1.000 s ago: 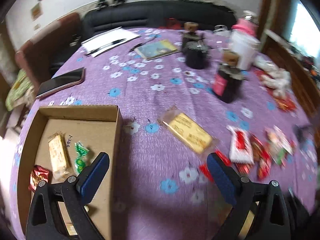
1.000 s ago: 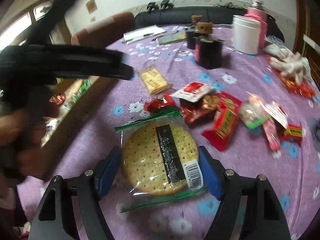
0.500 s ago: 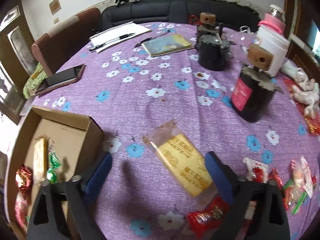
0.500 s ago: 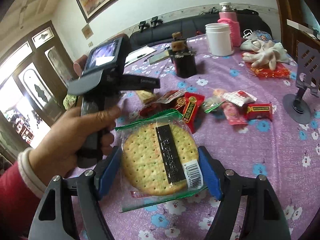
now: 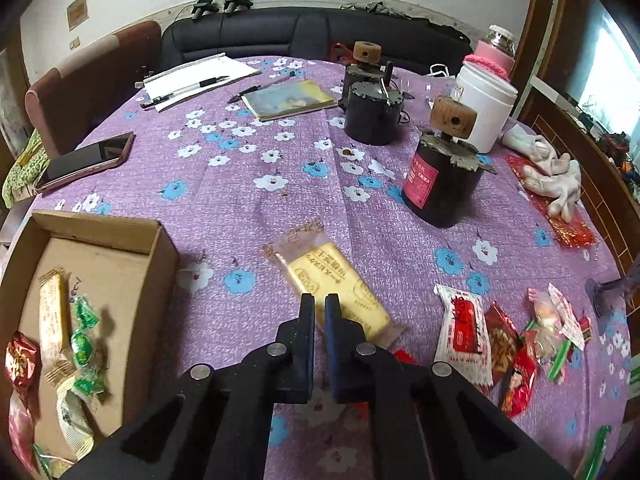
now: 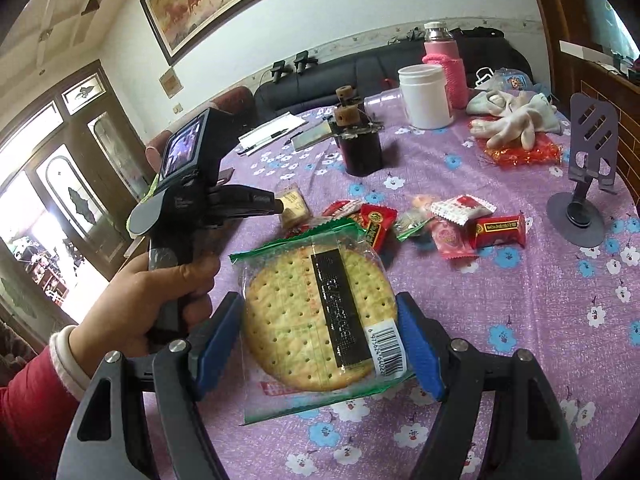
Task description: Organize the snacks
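A round table under a purple flowered tablecloth (image 5: 248, 184) is filling both views, with a dark sofa running along the top of the frame behind it. At lower left of the left wrist view a cardboard box (image 5: 160, 240) is sitting with a few wrapped snacks already lying in it, so the sorting looks to be partly done; a scatter of red and white candy packets (image 5: 492, 340) is waiting at lower right.

The right gripper (image 6: 320, 340) is pinching a round cracker in a green-edged clear wrapper (image 6: 316, 312), blue pads pressing on either side, the packet riding above the cloth in the lower centre of the right wrist view. This looks like the carry step, and the next move calls for swinging it over the box wall and letting go inside.

The left gripper (image 5: 319, 308) is sitting with its tongs pressed nearly together, holding nothing, tips hanging just over the near end of a yellow wafer bar in clear wrap (image 5: 332, 284) at mid-frame. To take it, those tongs would need spreading first.

In the right wrist view, the left hand (image 6: 160, 300) is wrapping the handle at centre left, red sleeve at the wrist, the tool pointing level across the table.
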Demonstrator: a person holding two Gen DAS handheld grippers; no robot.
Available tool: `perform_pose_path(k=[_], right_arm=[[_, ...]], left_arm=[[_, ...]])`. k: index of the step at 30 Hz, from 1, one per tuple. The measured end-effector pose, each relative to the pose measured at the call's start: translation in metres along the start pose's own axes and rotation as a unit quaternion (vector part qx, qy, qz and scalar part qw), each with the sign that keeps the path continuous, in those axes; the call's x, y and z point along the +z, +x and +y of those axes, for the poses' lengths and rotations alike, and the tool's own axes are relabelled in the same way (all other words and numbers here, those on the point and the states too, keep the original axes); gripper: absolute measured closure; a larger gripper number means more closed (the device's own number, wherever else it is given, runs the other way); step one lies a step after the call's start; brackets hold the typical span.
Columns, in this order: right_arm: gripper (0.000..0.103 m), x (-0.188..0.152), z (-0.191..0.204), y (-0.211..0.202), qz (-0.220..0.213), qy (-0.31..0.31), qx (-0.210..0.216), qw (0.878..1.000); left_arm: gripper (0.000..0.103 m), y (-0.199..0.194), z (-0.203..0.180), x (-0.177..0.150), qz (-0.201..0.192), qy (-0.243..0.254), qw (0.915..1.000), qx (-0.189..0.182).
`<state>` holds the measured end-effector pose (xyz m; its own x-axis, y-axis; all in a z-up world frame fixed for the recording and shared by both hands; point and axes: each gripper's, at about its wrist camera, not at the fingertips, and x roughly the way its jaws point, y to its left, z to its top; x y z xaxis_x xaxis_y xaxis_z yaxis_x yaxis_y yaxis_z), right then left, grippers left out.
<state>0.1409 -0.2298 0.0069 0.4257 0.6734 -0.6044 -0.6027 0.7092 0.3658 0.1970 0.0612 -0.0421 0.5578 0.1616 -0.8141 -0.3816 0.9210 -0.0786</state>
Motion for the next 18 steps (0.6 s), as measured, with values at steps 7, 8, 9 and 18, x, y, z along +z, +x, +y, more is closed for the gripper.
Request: perform_pose_path(k=[7, 8, 9, 18], right_arm=[[0.027, 0.0, 0.012, -0.003, -0.006, -0.006, 0.002, 1.0], [0.027, 0.0, 0.014, -0.003, -0.007, -0.007, 0.003, 1.0], [0.027, 0.0, 0.016, -0.003, -0.007, -0.008, 0.004, 1.0], [0.027, 0.0, 0.049, 0.01, -0.003, -0.028, 0.027, 0.999]], left_arm=[[0.099, -0.034, 0.008, -0.001, -0.03, 0.009, 0.9995, -0.006], [0.099, -0.04, 0.01, -0.001, -0.036, 0.011, 0.9993, -0.007], [0.099, -0.047, 0.013, -0.002, -0.043, 0.012, 0.999, -0.006], [0.098, -0.095, 0.063, -0.016, -0.085, -0.004, 0.9962, 0.02]])
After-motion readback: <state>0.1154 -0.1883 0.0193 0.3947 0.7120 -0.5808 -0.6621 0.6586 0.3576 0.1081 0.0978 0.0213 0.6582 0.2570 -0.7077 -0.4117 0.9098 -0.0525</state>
